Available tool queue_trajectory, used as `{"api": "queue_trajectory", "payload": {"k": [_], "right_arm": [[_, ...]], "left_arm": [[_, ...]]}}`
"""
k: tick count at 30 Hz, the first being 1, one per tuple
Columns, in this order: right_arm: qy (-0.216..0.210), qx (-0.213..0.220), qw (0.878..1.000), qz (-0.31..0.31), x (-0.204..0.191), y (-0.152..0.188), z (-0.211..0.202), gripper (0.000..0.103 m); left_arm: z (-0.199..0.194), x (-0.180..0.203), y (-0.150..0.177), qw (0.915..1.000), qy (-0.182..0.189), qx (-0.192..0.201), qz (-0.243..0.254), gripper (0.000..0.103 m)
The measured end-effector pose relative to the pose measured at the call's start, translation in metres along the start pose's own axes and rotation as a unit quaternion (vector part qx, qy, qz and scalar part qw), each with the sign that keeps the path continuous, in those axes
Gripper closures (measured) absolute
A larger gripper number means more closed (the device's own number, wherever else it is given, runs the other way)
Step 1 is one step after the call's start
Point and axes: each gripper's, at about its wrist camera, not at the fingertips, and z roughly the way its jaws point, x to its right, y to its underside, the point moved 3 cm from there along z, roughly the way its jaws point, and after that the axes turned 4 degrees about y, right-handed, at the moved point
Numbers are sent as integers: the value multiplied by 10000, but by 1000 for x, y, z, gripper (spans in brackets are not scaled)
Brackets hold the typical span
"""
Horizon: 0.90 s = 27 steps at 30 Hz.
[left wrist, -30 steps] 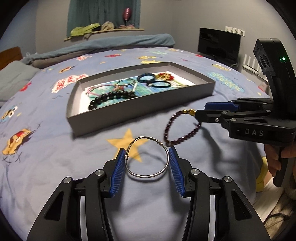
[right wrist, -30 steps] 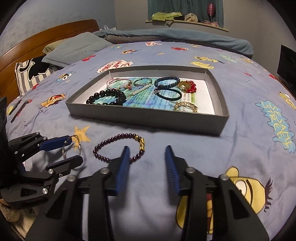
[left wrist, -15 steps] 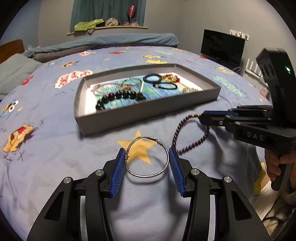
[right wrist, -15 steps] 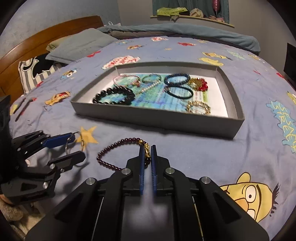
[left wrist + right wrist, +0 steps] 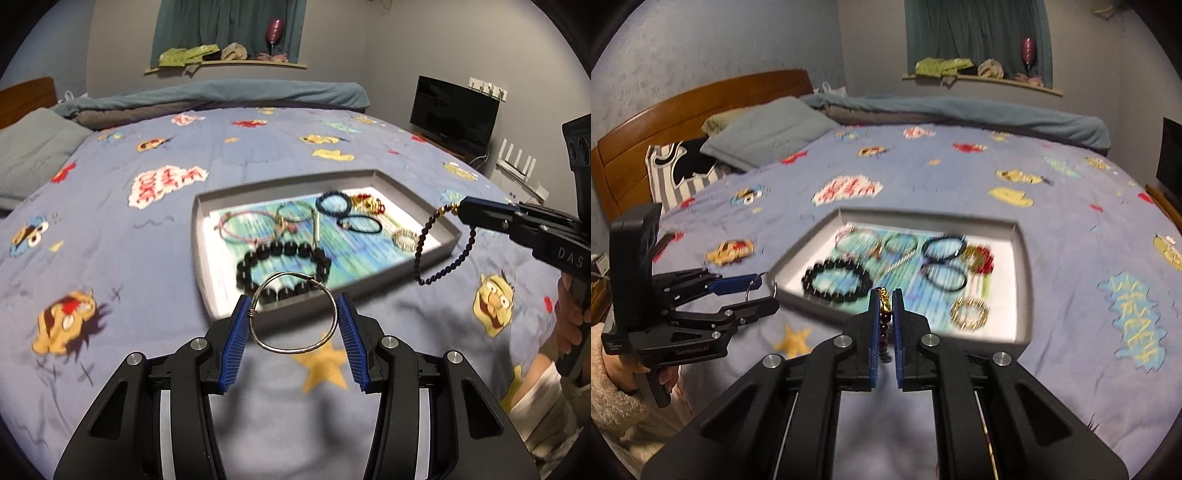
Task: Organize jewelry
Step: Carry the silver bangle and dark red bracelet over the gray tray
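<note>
Both pieces lifted off bed since 1 s ago. Left gripper (image 5: 293, 321) jaws clamp wire bangle (image 5: 294, 312); right gripper (image 5: 886, 295) jaws, open then, now pinch bead bracelet (image 5: 441, 245), dangling above tray (image 5: 448, 245) edge. Likely next: drop both into tray.

A home bedroom. A large bed (image 5: 960, 192) with a wooden headboard (image 5: 701, 107) carries a blue cartoon-print cover (image 5: 147, 229), grey pillows (image 5: 768, 133) and a rolled blanket (image 5: 960, 110). A curtained window (image 5: 975, 33) has clothes piled on its ledge (image 5: 982, 79). A dark television (image 5: 454, 110) stands against grey walls.
</note>
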Motion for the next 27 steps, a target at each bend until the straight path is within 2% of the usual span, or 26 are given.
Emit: {"api": "queue_trajectory", "payload": {"k": [5, 13, 19, 27], "right_arm": [[62, 174, 9998, 121, 9, -19, 7, 96], [75, 62, 9996, 272, 17, -25, 46, 96], [176, -199, 9990, 361, 23, -15, 74, 96], [422, -822, 9947, 443, 33, 1, 103, 96]], "left_arm": [[17, -3, -17, 9998, 5, -180, 109, 54], [55, -4, -35, 9984, 23, -564, 97, 54], [80, -7, -37, 9960, 64, -891, 19, 54], [95, -13, -32, 9938, 128, -1095, -114, 54]]}}
